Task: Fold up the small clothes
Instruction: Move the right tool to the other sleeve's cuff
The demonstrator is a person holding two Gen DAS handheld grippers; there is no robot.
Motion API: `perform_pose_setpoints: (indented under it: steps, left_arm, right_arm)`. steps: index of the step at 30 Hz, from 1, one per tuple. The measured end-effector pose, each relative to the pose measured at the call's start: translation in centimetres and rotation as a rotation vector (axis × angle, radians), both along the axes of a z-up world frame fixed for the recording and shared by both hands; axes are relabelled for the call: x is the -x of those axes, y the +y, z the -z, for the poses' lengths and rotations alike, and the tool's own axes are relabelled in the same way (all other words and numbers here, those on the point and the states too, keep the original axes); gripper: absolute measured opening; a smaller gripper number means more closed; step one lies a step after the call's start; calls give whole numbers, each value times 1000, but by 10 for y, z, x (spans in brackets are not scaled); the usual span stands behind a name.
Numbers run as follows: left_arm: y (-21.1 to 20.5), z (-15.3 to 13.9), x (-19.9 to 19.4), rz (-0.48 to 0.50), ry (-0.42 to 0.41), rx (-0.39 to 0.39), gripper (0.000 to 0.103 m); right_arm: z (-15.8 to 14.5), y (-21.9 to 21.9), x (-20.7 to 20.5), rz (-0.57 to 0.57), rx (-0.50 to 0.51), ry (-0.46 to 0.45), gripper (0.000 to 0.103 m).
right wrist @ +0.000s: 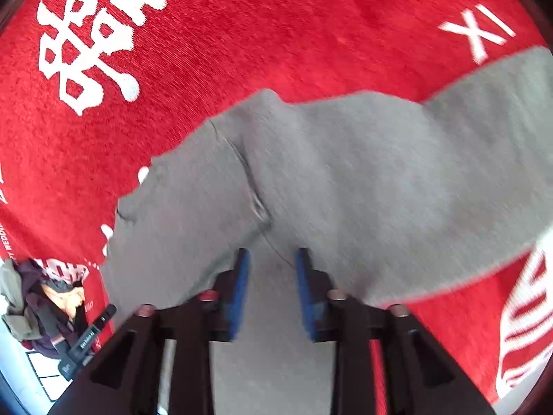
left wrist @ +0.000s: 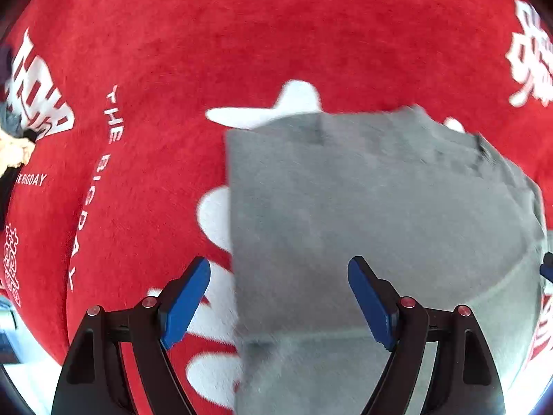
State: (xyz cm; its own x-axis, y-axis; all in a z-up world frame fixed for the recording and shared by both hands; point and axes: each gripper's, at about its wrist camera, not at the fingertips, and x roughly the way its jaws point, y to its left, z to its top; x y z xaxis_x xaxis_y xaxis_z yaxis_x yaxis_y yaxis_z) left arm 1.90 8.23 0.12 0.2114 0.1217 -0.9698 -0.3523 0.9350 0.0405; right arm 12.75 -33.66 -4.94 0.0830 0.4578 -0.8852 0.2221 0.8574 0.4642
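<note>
A grey knit garment [left wrist: 363, 190] lies on the red cloth [left wrist: 172, 52] and fills the right half of the left wrist view, its left edge straight. My left gripper [left wrist: 279, 297] is open above the garment's left edge, blue pads wide apart, holding nothing. In the right wrist view the grey garment [right wrist: 345, 173] spreads across the middle with a seam running through it. My right gripper [right wrist: 271, 290] hovers over its near part, pads a narrow gap apart, with grey cloth seen between them; I cannot tell if it grips the cloth.
The red cloth [right wrist: 259, 34] bears white characters and lettering. A pile of other clothes [right wrist: 38, 307] and a black device [right wrist: 88, 340] lie at the lower left of the right wrist view. More clothes [left wrist: 10, 138] show at the left wrist view's left edge.
</note>
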Motion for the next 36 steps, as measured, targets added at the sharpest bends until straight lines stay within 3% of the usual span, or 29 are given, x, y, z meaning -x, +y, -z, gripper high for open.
perform_pose_setpoints:
  steps: [6, 8, 16, 24, 31, 33, 34, 36]
  left_arm:
    - [-66, -6, 0, 98, 43, 82, 83]
    - [-87, -6, -1, 126, 48, 96, 83]
    - [-156, -10, -11, 202, 49, 151, 83]
    - [-180, -16, -36, 207, 10, 153, 83]
    - [-192, -11, -78, 192, -44, 124, 83]
    - [-196, 3, -82, 207, 2, 97, 83]
    - [-200, 15, -80, 221, 63, 90, 83]
    - [-204, 17, -70, 235, 44, 75, 83]
  right_arm:
    - [-11, -15, 27, 2, -48, 37, 53]
    - [-9, -17, 36, 9, -45, 50, 62]
    - [3, -52, 54, 89, -79, 89, 62]
    - [5, -92, 57, 143, -73, 84, 62]
    - [6, -98, 55, 147, -126, 66, 62]
    - [7, -95, 53, 135, -133, 61, 62]
    - [7, -94, 52, 135, -135, 62, 62]
    - [9, -93, 51, 144, -144, 66, 62]
